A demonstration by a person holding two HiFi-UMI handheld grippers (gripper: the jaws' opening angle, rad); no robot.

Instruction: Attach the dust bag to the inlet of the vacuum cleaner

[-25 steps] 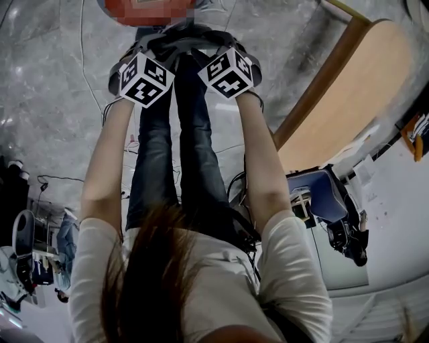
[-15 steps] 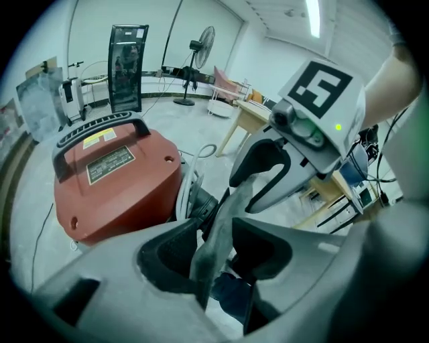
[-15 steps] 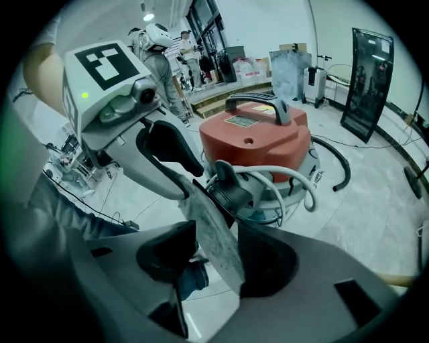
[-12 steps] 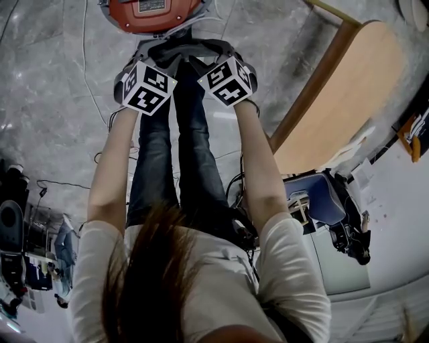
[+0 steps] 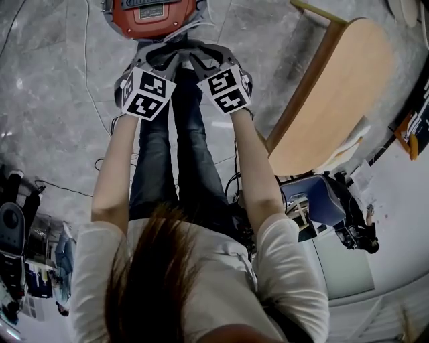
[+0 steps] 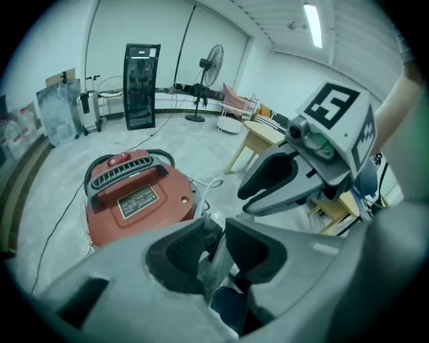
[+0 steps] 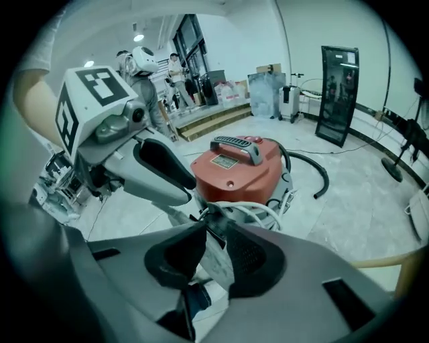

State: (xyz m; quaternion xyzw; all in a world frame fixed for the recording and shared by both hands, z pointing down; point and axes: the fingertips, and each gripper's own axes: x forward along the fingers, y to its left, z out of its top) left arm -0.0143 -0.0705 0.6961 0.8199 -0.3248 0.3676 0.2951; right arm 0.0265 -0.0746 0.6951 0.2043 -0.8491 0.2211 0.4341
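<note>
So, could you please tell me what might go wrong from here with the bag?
1. The jaws of the left gripper and the right gripper have just been closing with the dust bag between them; each seems to pinch only a thin edge, so it could slip or tear.
2. A white cable lies looped beside the vacuum cleaner and might snag the bag.

Dust bag: pale, flat, printed sheet, held aloft. Vacuum cleaner: red canister, upright on grey floor.
</note>
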